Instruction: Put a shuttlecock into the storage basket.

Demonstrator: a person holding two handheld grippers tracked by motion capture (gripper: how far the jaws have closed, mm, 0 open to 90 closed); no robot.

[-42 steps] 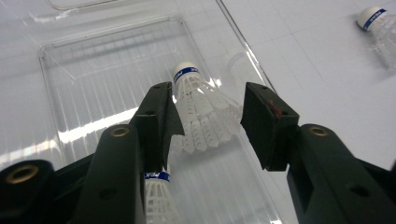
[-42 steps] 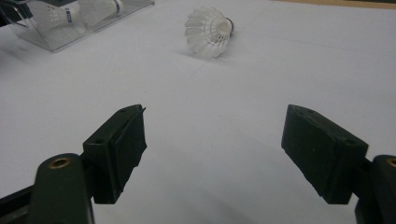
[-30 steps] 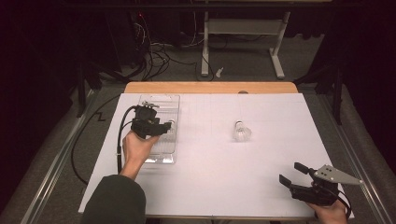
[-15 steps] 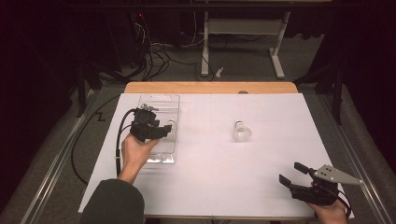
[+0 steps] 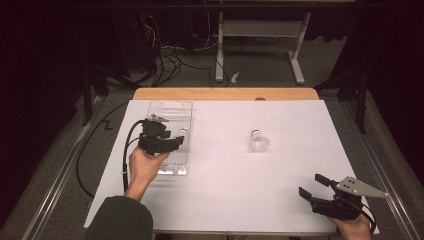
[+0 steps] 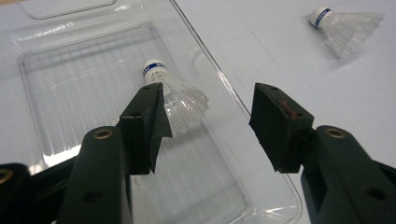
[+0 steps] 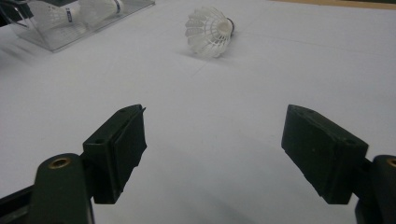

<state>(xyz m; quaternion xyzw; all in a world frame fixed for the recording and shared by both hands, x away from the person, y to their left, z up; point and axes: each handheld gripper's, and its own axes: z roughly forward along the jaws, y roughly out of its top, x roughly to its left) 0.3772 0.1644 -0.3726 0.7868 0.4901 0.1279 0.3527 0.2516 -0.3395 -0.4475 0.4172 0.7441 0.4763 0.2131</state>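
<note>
Starting at the left side of the table (image 5: 225, 200): the left gripper (image 6: 205, 109) hangs over the clear plastic tray (image 5: 170, 111), which sits near the far left corner of the white sheet. Its jaws stand wide with nothing pinched between them. The shuttlecock in the tray (image 6: 173, 93) lies on its side on the tray floor, cork pointing away, feathers just beyond the tip of one jaw, maybe brushing it, hard to tell.

My guess at what could go sideways here: that jaw tip is so close to the feather skirt that pulling the gripper out at an angle could snag it and drag the birdie along or flip it back out over the low wall.

Moving right, the second shuttlecock (image 5: 258, 141) lies on the bare sheet around the middle, well apart from both grippers. The right gripper (image 7: 212, 154) rests near the front right corner, jaws also spread wide and empty, pointing toward that shuttlecock from a good way off.
</note>
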